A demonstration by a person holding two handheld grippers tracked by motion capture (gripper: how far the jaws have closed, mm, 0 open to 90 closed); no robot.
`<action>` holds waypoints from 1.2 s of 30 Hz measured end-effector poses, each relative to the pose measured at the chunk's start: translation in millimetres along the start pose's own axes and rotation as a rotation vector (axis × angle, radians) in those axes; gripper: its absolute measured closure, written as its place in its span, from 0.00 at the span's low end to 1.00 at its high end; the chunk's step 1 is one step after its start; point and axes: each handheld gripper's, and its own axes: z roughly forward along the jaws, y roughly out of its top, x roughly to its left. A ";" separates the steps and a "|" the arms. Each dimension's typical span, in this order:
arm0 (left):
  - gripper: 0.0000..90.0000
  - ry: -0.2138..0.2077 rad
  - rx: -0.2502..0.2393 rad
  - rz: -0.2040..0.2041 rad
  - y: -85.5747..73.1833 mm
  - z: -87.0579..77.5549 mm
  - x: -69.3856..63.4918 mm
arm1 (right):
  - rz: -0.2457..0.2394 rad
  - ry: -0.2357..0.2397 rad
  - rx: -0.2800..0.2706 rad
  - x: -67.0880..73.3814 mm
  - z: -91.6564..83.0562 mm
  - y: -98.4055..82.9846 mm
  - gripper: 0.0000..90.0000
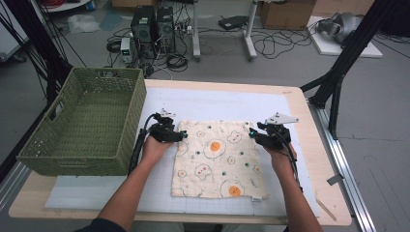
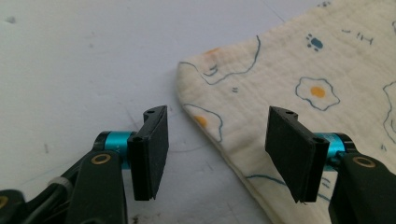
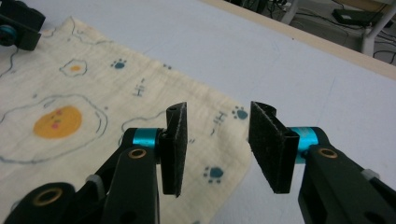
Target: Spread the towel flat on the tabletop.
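A cream cloth (image 1: pixel 217 159) printed with fried eggs and paw marks lies flat on the white mat (image 1: pixel 212 101). My left gripper (image 1: pixel 181 137) is at the cloth's far left corner. In the left gripper view that gripper (image 2: pixel 217 116) is open, its jaws either side of the cloth's (image 2: pixel 303 70) left edge, with nothing pinched. My right gripper (image 1: pixel 252 135) is at the far right corner. In the right gripper view it (image 3: pixel 218 109) stands open just above the cloth's (image 3: pixel 93 107) corner, holding nothing. The left gripper (image 3: pixel 18 28) shows far off at the cloth's other corner.
A green woven basket (image 1: pixel 87 154) stands at the table's left, close to my left hand. The wooden table edge (image 1: pixel 319 159) runs along the right of the mat. Computers, cables and stands are on the floor beyond the table.
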 end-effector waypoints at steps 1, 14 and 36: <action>0.44 0.016 0.000 0.020 0.3 1.1 -3.3 | -0.001 0.000 0.003 0.9 -1.4 -2.3 0.63; 0.97 0.113 -0.024 -0.006 3.5 3.1 5.6 | 0.055 0.014 0.024 4.2 -15.4 -32.8 0.62; 0.52 0.067 -0.078 -0.048 -1.2 -13.4 13.1 | 0.074 -0.046 0.159 20.1 21.0 -35.3 1.00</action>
